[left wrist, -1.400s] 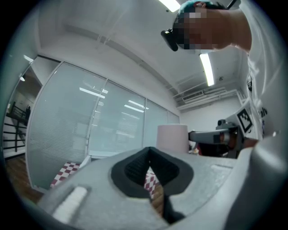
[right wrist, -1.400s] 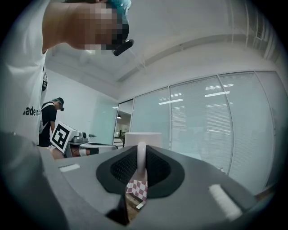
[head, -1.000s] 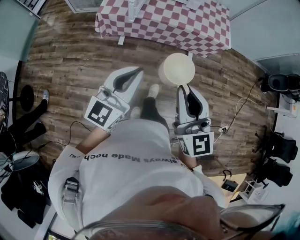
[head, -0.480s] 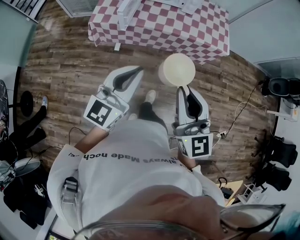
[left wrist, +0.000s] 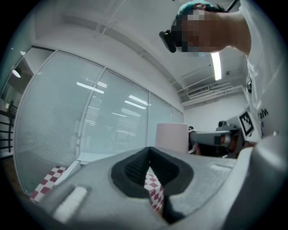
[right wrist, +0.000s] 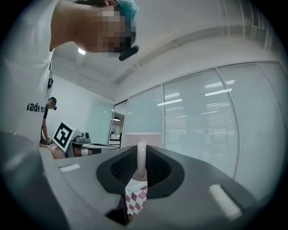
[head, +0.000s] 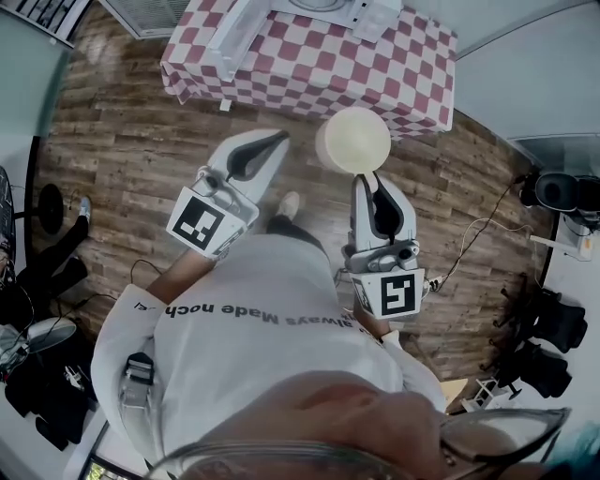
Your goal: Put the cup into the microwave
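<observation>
Right tongs (right wrist: 141, 167): pinched on the handle (right wrist: 141, 155) of the cup (head: 352, 139).
Left tongs (left wrist: 150, 158): pressed together with nothing in them, beside the cup.
Cup: held in the air over the floor (head: 131, 141), just short of the checkered bench (head: 309, 66).
Microwave (head: 323, 7): likely the white box at the bench's far edge; mostly cut off, so its door cannot be read.
Done: cup in grasp and near the bench.
Left: reach the microwave, set the cup inside, let go.
</observation>
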Available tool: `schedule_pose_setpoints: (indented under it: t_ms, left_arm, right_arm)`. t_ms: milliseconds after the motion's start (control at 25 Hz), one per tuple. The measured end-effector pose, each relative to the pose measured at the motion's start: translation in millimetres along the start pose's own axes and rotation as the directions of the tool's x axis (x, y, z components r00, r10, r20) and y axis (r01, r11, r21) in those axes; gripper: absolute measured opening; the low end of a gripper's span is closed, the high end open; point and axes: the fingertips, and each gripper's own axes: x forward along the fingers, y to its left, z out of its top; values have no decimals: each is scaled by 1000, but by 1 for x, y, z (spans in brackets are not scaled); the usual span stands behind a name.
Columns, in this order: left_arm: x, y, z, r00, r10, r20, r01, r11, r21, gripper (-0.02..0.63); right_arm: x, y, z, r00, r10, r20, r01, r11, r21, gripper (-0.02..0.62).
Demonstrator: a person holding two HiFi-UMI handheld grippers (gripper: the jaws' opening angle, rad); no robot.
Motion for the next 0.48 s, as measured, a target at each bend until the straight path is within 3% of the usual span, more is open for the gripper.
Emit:
schedule_pose_setpoints:
  t_ms: [480]
  left_arm:
    - [79, 27, -16, 999, 47, -13, -47, 999, -13, 5]
  right_arm:
    - [32, -83, -11, 1000, 28, 4, -28, 1000, -6, 38]
